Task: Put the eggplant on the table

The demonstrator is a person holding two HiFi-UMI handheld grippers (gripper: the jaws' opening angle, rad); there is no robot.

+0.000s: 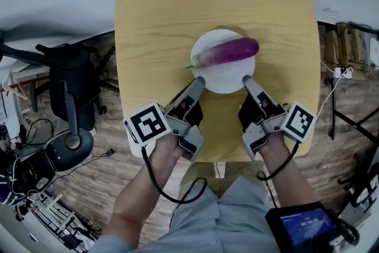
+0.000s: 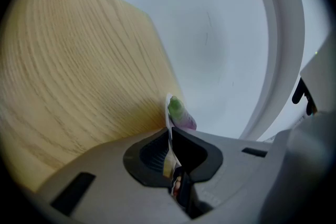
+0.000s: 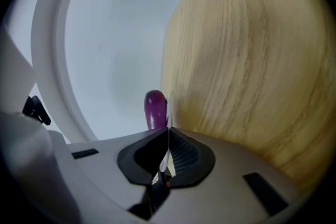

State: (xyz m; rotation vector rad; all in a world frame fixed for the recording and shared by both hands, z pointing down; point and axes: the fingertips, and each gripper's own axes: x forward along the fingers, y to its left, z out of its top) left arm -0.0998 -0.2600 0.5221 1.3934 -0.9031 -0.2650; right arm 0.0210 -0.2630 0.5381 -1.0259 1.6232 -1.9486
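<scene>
A purple eggplant with a green stem lies across a white plate over the middle of the light wooden table. My left gripper is shut on the plate's near-left rim, and my right gripper is shut on its near-right rim. In the left gripper view the plate shows edge-on between the jaws of my left gripper, with the eggplant's stem end just beyond. In the right gripper view my right gripper pinches the thin plate edge, the eggplant's purple end beside it. Whether the plate rests on the table I cannot tell.
A black office chair stands left of the table on the wooden floor. Cables and a power strip lie to the right. A dark device with a blue screen sits at the lower right by the person's legs.
</scene>
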